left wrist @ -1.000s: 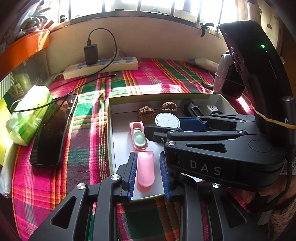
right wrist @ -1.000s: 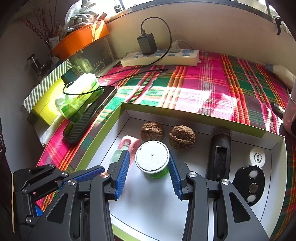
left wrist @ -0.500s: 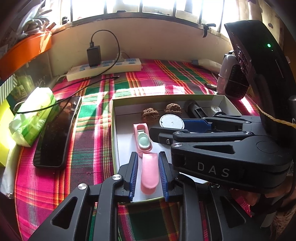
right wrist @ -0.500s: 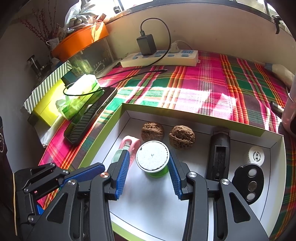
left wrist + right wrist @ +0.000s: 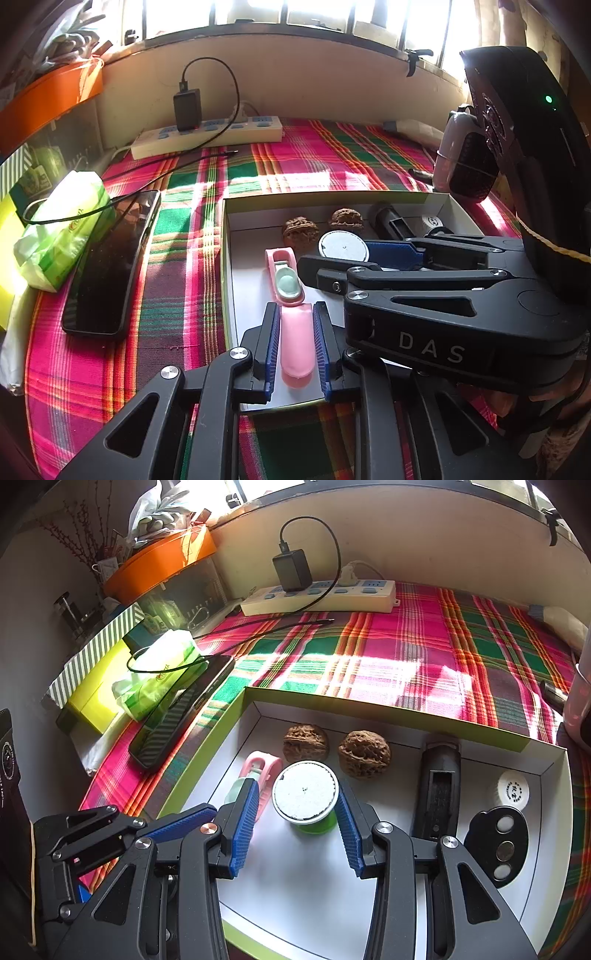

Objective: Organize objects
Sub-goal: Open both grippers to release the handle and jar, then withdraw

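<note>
Box (image 5: pixel 388 710) of small objects, white inside with a green rim, on a plaid cloth (image 5: pixel 406 646) under a bright window. Power strip (image 5: pixel 317 598) with a black charger (image 5: pixel 291 570) plugged in at the back by the wall.

Far left, outside the box: yellow carton (image 5: pixel 96 694), green tissue pack (image 5: pixel 162 672) leaning on it, then a dark phone (image 5: pixel 181 716) flat on the cloth just beside the box's left wall.

Inside, from the left wall:
- Pink case (image 5: pixel 295 332), long and narrow, with a pale green oval piece at its far end, lying on the box floor. Left gripper (image 5: pixel 295 306) over its near end, jaws just drawn in and almost fully closed, blue pads pressed on both sides of the case.
- Two walnuts (image 5: pixel 306 743) (image 5: pixel 364 753) side by side against the back wall, apart from each other.
- White-topped spool (image 5: pixel 305 794) with a green base, upright, just in front of the walnuts. Right gripper (image 5: pixel 296 782) straddling it, jaws partly open; right pad close against the spool, a gap showing at the left pad, so no grip.
- Black oblong device (image 5: pixel 439 775), lengthwise from the back wall.
- Small white round cap (image 5: pixel 513 790) near the right wall, and just in front of it a black oval piece (image 5: pixel 496 842) with three discs.
</note>
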`<state>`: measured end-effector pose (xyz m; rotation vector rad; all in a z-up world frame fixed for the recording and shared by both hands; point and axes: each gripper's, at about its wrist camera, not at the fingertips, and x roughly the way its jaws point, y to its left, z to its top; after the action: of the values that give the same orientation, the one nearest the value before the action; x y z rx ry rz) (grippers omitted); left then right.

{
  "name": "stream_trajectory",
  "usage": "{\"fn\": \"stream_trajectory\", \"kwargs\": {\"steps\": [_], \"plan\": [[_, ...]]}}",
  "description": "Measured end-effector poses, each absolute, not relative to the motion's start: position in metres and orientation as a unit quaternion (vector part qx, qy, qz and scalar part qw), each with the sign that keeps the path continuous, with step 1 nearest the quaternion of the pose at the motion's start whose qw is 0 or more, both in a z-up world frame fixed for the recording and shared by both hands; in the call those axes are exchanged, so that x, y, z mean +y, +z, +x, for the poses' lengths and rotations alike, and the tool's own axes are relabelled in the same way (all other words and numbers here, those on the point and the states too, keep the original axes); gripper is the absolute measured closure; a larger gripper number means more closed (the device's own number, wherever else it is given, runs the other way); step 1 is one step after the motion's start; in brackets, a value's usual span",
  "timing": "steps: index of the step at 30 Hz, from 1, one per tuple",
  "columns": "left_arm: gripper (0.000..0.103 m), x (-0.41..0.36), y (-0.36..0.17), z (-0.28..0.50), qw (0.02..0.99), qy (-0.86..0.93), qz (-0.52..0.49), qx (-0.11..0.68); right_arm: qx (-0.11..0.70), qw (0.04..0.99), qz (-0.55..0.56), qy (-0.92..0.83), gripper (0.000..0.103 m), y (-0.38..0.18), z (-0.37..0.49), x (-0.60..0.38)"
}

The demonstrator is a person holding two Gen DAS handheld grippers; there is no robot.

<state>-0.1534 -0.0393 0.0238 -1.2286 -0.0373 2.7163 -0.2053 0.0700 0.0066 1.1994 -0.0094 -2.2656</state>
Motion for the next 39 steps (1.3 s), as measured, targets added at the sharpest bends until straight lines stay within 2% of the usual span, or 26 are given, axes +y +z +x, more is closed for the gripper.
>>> {"fn": "stream_trajectory", "kwargs": {"steps": [3,5,8,39], "plan": [[0.080,-0.038,0.024,-0.152,0.082,0.908,-0.410,-0.011,-0.005,0.281,0.449,-0.848,0.060,0.007,-0.205,0.071],[0.077,-0.038,0.025,-0.152,0.082,0.908,-0.410,-0.011,-0.008,0.279,0.449,-0.849,0.053,0.008,-0.204,0.072],[0.072,-0.038,0.025,-0.151,0.079,0.909,-0.409,-0.015,-0.012,0.279,0.446,-0.850,0.052,0.010,-0.202,0.073],[0.069,-0.036,0.051,-0.093,0.068,0.922,-0.381,-0.004,-0.023,0.250,0.396,-0.883,0.052,0.042,-0.133,0.112]]}}
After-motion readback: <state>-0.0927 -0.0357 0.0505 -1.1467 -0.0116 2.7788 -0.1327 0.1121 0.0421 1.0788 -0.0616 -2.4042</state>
